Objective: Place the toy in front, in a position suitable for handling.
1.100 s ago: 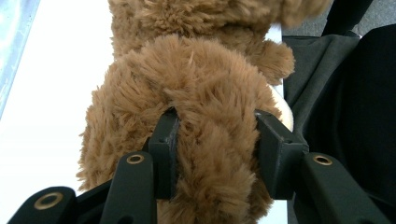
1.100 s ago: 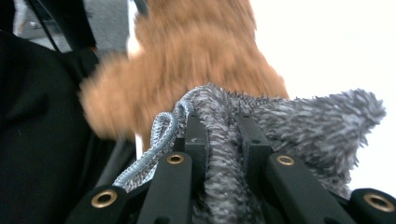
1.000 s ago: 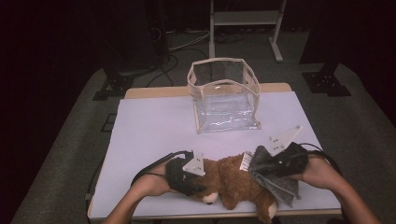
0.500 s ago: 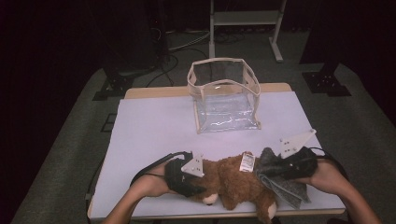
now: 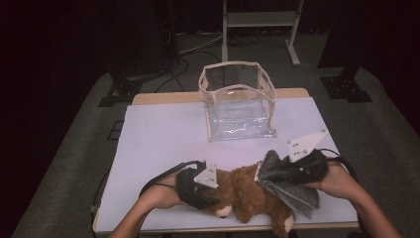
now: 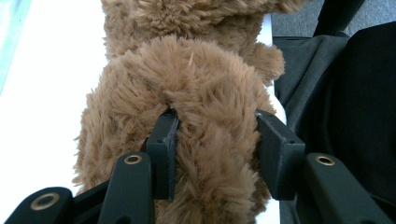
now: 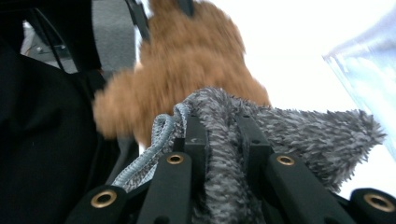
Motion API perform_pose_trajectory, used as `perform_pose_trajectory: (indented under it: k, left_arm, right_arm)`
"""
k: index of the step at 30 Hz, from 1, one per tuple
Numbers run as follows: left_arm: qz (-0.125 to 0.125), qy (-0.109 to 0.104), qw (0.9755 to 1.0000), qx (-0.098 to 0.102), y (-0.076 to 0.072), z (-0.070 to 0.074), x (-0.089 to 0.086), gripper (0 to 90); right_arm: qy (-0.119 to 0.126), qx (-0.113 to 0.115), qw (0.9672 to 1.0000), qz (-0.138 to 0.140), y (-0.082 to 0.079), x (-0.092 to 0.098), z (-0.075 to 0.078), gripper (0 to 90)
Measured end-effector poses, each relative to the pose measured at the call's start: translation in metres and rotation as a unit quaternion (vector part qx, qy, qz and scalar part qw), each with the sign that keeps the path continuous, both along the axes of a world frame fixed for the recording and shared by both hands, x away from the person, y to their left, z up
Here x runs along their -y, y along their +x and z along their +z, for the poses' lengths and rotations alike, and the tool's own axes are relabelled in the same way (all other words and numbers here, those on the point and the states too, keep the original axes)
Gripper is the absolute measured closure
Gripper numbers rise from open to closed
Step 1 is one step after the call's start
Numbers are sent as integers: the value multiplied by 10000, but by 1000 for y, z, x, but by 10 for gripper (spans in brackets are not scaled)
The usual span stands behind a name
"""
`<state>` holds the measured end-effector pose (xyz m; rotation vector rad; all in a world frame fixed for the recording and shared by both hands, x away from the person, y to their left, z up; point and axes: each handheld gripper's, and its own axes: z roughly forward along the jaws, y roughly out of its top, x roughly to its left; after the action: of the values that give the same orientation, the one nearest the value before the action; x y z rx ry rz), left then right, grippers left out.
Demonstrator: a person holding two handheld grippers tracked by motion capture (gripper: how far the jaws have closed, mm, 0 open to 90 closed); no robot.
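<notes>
A brown plush toy (image 5: 245, 193) lies along the near edge of the white table (image 5: 163, 144). My left gripper (image 5: 214, 192) is shut on the toy's left end, and in the left gripper view its pads press into the fur (image 6: 205, 93) from both sides of my left gripper (image 6: 217, 122). A grey fuzzy cloth (image 5: 292, 191) with a cord hangs over the toy's right end. My right gripper (image 5: 278, 173) is shut on a fold of that cloth (image 7: 317, 135), pinched tight at my right gripper (image 7: 222, 123), with the toy (image 7: 187, 51) blurred beyond.
A clear soft-sided box with a beige rim (image 5: 237, 101) stands open at the back middle of the table. A metal frame (image 5: 260, 22) and cables lie on the dark floor beyond. The person's dark clothing (image 6: 345, 116) is close to the near edge.
My right gripper with the grey cloth drew off to the right, then came slightly back and up. A white tag on the toy now shows. The left gripper stayed put.
</notes>
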<state>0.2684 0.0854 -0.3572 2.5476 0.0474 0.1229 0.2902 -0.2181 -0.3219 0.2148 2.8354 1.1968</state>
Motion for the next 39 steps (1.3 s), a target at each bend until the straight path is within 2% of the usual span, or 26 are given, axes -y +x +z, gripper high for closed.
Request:
perform_pose_trajectory:
  k: [3,5,6,9,15,19,23,25,30,34,36,39]
  left_arm:
    - [0,-33,10000,4,-1,-1,-1,532]
    - [-11,-68,10000,-2,-2,-1,-2,532]
    - [8,-107,9999,-6,-2,-2,-3,532]
    - [32,-172,9998,-48,-2,-2,-4,529]
    - [-25,-103,9999,-20,-2,0,2,529]
    - [-32,-61,10000,-22,0,0,3,530]
    - [5,-81,9999,-59,1,0,4,529]
    - [9,-97,9999,-52,1,0,4,529]
    - [-8,-106,9999,-41,2,0,5,529]
    - [19,-182,9998,-25,1,-1,4,527]
    - [-2,-191,9998,13,2,-1,3,522]
    - [-12,-231,9997,16,2,0,4,510]
  right_arm:
    - [-117,-41,9998,183,2,-19,-3,767]
    - [-314,-74,9993,211,2,-21,-9,767]
    - [-320,-111,9992,193,2,-19,-12,767]
    - [-241,-159,9996,9,-1,-1,-17,767]
    - [-170,-333,9977,-568,-11,53,-32,767]
    - [-108,-308,9973,-665,-14,64,-30,766]
    - [-51,-88,9988,-482,-11,48,-14,766]
    - [-13,56,9996,-289,-8,31,-5,766]
    - [47,158,9996,232,2,-19,8,766]
    - [-148,8,9990,411,10,-42,-2,766]
    - [-406,-76,9984,378,13,-44,-14,767]
    - [-302,-217,9989,288,14,-37,-23,768]
